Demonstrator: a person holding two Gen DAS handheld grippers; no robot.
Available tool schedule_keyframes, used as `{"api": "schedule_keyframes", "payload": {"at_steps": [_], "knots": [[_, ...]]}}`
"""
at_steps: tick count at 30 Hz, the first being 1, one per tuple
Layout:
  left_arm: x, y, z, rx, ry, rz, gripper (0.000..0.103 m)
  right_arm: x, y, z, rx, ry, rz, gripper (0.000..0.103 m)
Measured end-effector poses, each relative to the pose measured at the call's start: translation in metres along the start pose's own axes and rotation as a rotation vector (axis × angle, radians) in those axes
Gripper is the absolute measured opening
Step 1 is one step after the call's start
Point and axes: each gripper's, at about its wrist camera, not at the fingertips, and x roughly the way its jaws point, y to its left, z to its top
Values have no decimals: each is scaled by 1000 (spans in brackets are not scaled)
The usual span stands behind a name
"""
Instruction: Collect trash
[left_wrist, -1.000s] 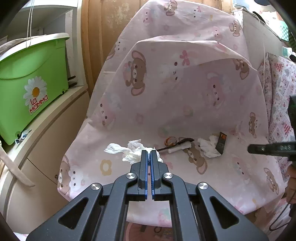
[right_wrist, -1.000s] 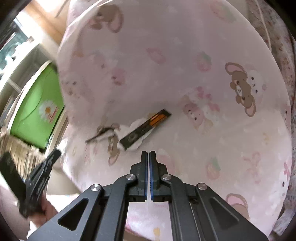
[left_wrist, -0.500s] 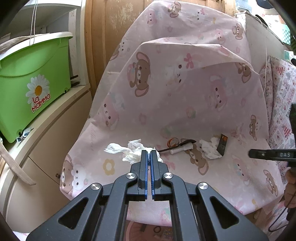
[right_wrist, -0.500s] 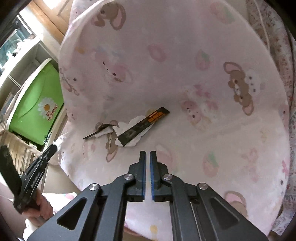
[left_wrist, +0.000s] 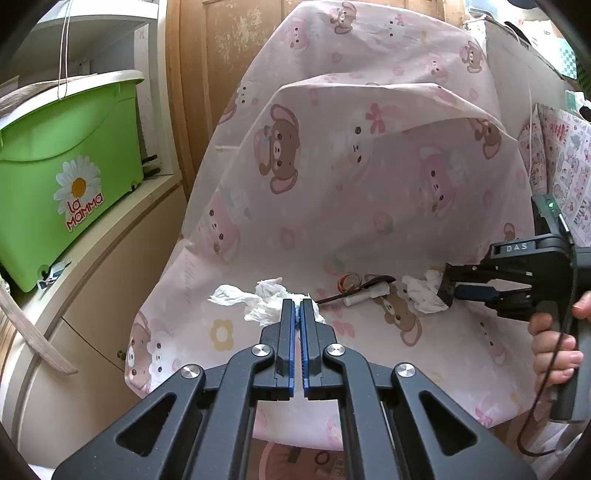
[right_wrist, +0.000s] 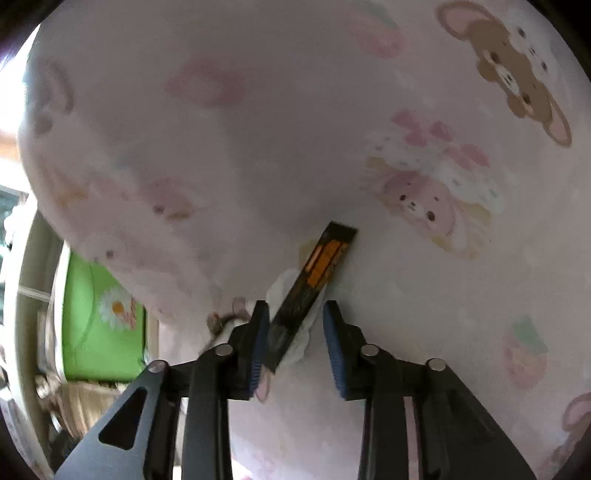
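Trash lies on a pink bear-print sheet (left_wrist: 369, 177) draped over a seat. A crumpled white tissue (left_wrist: 258, 302) lies just beyond my left gripper (left_wrist: 298, 306), which is shut and empty. To the right lie a small white roll (left_wrist: 365, 297), a dark strip (left_wrist: 354, 291) and a tape ring (left_wrist: 348, 282). My right gripper (right_wrist: 293, 325) is open, its jaws on either side of a black and orange wrapper (right_wrist: 314, 280) lying on a second white tissue (right_wrist: 291, 291). In the left wrist view the right gripper (left_wrist: 448, 290) reaches that tissue (left_wrist: 421, 295).
A green "La Mamma" bin (left_wrist: 62, 177) stands on a beige cabinet (left_wrist: 92, 295) at the left. A wooden panel (left_wrist: 207, 55) rises behind the seat. Patterned fabric (left_wrist: 565, 177) hangs at the right. A hand (left_wrist: 554, 343) holds the right gripper's handle.
My right gripper has opened and moved in close, so its jaws now straddle the wrapper and tissue. My left gripper has stayed shut near the left tissue.
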Motion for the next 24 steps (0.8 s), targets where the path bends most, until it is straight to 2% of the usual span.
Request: {"api": "schedule_keyframes", "payload": {"at_steps": [2,5,8,15,20,22,24], "knots": [[1,1,1,-4,2,-4,2,4,-1,3,12,4,18,29],[2,2,2,-6,5,-3,2,8,2,3,-3,-6,25,9],[2,1,2,-6,8,-3,2,10,8,0,-38,-9,11,6],[2,1,2,-3,7,-4,2,0,15,-3,-84,5,50,3],[1,2,2,-2,4,-3,2,-25,30,-12,-192,-8,54,3],[0,4,3,-2,3,-2,2,-34,35,-15,-237,8,29,3],[0,5,3,-4,3,1,2,-42,45,-23,-329,23,-56,3]]}}
